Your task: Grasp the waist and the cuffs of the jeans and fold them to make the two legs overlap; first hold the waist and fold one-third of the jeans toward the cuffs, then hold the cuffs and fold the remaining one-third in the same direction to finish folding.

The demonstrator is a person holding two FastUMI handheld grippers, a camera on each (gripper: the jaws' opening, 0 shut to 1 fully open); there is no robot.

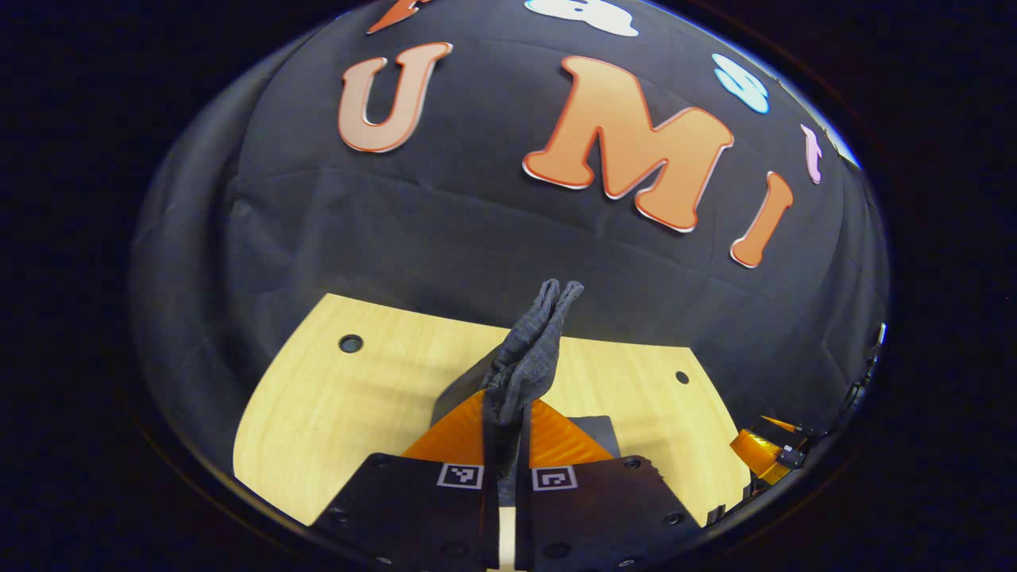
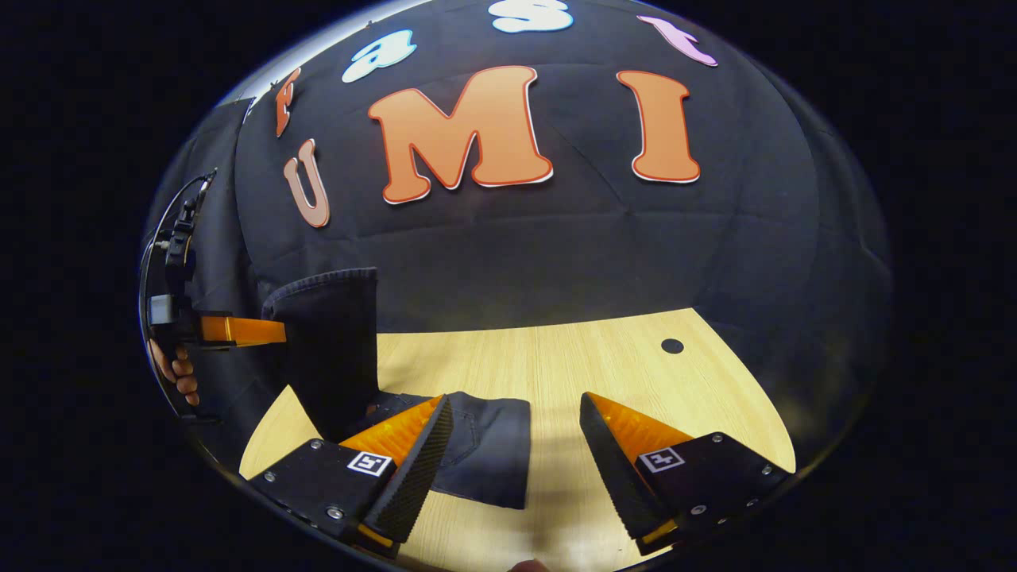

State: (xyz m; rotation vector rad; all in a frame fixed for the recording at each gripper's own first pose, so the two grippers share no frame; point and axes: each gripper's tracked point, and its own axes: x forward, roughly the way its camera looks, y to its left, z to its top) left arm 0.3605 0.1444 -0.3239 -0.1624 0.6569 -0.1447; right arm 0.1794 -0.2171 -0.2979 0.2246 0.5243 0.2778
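Observation:
The dark denim jeans [image 1: 528, 353] are pinched between the fingers of my left gripper [image 1: 508, 409], and a bunched fold of cloth sticks up past the tips. In the right gripper view the left gripper [image 2: 274, 332] holds a lifted end of the jeans [image 2: 334, 342] above the table at the left. The rest of the jeans [image 2: 489, 457] lies flat on the wood. My right gripper [image 2: 516, 405] is open just above that flat part, with nothing between its fingers. The right gripper [image 1: 767, 453] also shows at the lower right edge of the left gripper view.
The light wooden table [image 2: 604, 365] has round holes [image 2: 672, 345] [image 1: 350, 343] near its back corners. Black cloth walls close behind and beside it. A hand [image 2: 179, 373] grips the left tool's handle at the far left.

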